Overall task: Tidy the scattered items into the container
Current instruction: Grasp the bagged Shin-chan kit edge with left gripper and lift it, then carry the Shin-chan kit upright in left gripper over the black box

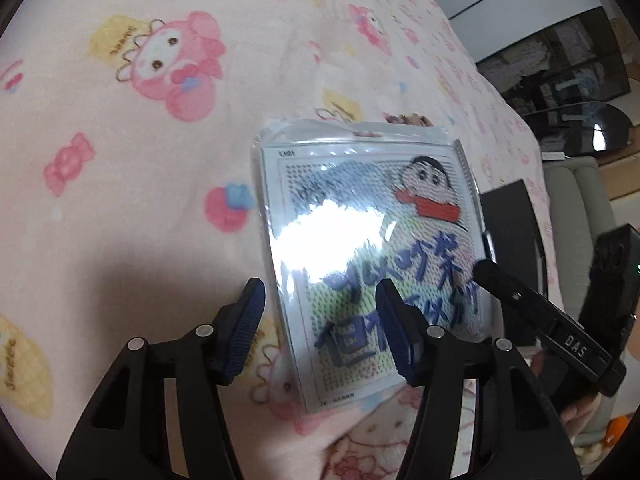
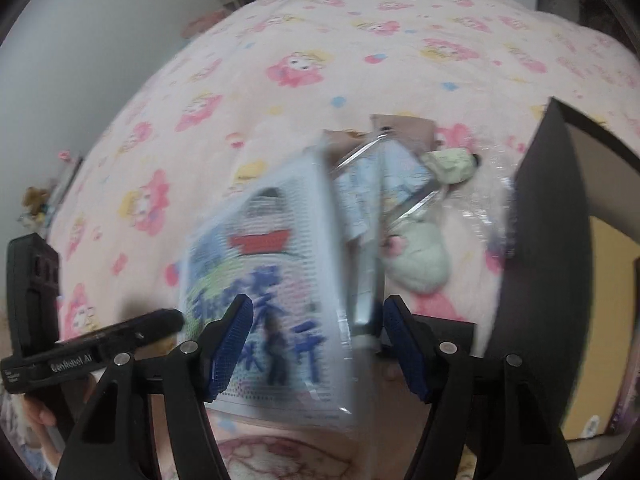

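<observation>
A flat clear-plastic packet with a cartoon boy and blue writing (image 1: 372, 248) lies tilted over the pink cartoon blanket (image 1: 140, 160). My left gripper (image 1: 320, 328) is open, its right finger over the packet's lower part. My right gripper (image 2: 316, 344) is open around the same packet (image 2: 272, 280), which looks blurred. The right gripper's tip (image 1: 504, 280) touches the packet's right edge in the left wrist view. A dark box (image 2: 560, 240) with a tan inside stands at the right. Other packets (image 2: 384, 196) and a pale green plush (image 2: 424, 256) lie beyond.
The left gripper (image 2: 100, 344) shows at the lower left of the right wrist view. A dark shelf unit (image 1: 560, 60) and a grey chair (image 1: 580, 220) stand past the bed's right edge. A wall (image 2: 100, 60) lies at the left.
</observation>
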{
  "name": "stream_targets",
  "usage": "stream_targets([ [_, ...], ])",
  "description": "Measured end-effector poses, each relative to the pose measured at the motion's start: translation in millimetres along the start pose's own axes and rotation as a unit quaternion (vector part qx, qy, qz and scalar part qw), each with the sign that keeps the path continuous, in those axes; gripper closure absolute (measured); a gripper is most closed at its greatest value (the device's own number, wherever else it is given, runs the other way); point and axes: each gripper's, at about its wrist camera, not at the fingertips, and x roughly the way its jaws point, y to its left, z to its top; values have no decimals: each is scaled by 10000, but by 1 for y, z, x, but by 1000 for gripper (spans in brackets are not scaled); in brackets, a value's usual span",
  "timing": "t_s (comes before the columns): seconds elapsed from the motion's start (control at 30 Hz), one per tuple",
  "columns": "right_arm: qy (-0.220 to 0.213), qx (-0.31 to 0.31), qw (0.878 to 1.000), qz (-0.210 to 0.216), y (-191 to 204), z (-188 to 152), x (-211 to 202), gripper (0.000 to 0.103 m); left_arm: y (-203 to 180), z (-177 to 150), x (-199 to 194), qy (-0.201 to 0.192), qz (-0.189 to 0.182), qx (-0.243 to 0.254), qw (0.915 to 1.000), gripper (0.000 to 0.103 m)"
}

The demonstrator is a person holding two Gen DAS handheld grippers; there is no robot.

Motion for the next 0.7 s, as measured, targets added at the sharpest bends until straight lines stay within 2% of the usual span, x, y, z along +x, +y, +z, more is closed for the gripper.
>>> stream_targets([
  [0.2,78,-358,9989,-284,6,-6,-2,37,5,13,17,-77,94,-177,9998,45],
  [0.43,327,-760,9952,-518,14,-5,8,36,3,4,22,150,-231,-242,9993,44],
  [0.53,509,-828,9950,-208,18,-8,3,35,2,-3,9,169,-329,-238,9990,42],
  [0.63,618,-950,9935,90,22,-11,-4,35,8,-7,-4,34,-229,-311,9992,42],
  [0.7,500,-1068,9930,19,26,-10,-6,35,12,-6,-5,-35,-97,-306,9995,42],
])
